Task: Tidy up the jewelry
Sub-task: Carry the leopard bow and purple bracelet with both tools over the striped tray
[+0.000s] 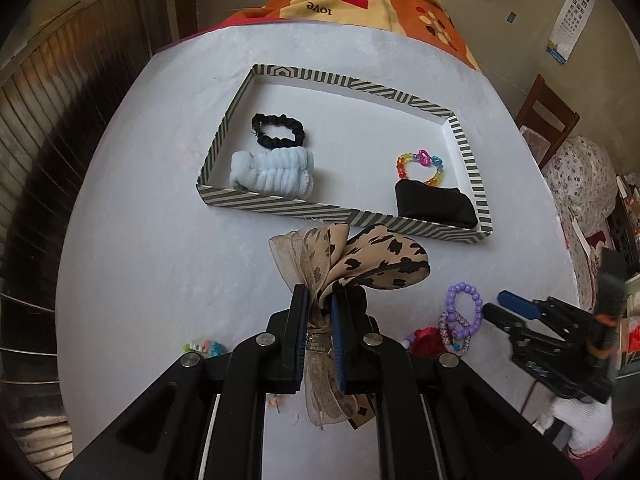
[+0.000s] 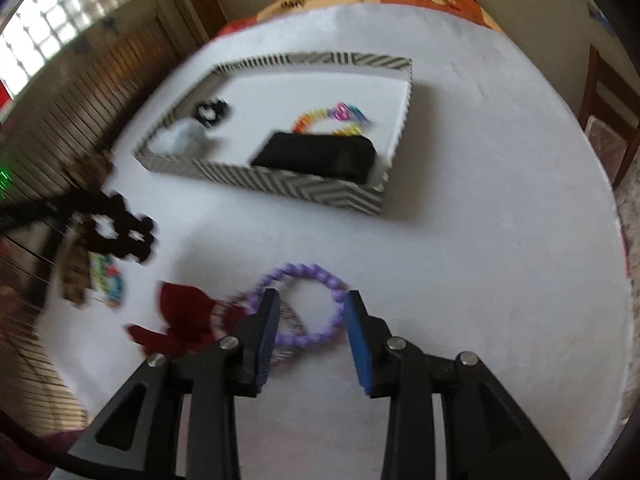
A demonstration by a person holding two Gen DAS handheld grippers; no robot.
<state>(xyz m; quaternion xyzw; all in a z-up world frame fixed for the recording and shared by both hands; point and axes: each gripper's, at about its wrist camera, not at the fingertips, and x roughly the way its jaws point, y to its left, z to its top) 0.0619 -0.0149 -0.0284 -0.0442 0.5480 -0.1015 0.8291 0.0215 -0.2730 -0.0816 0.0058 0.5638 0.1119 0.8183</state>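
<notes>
Left gripper (image 1: 320, 320) clamps leopard bow (image 1: 360, 264); right gripper (image 2: 312, 320) fingers part-open astride purple bracelet (image 2: 316, 272), striped tray (image 2: 280, 188) at 12 o'clock.

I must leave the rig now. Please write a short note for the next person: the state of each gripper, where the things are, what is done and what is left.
Left gripper: shut on the leopard-print bow, held just before the striped tray.
Right gripper: open, over the purple bead bracelet on the table, not gripping.
Done, in the tray: black scrunchie, light blue band, rainbow bracelet, black pouch.
Left: the bow, purple bracelet, patterned bracelet, red piece, small colourful piece.
</notes>
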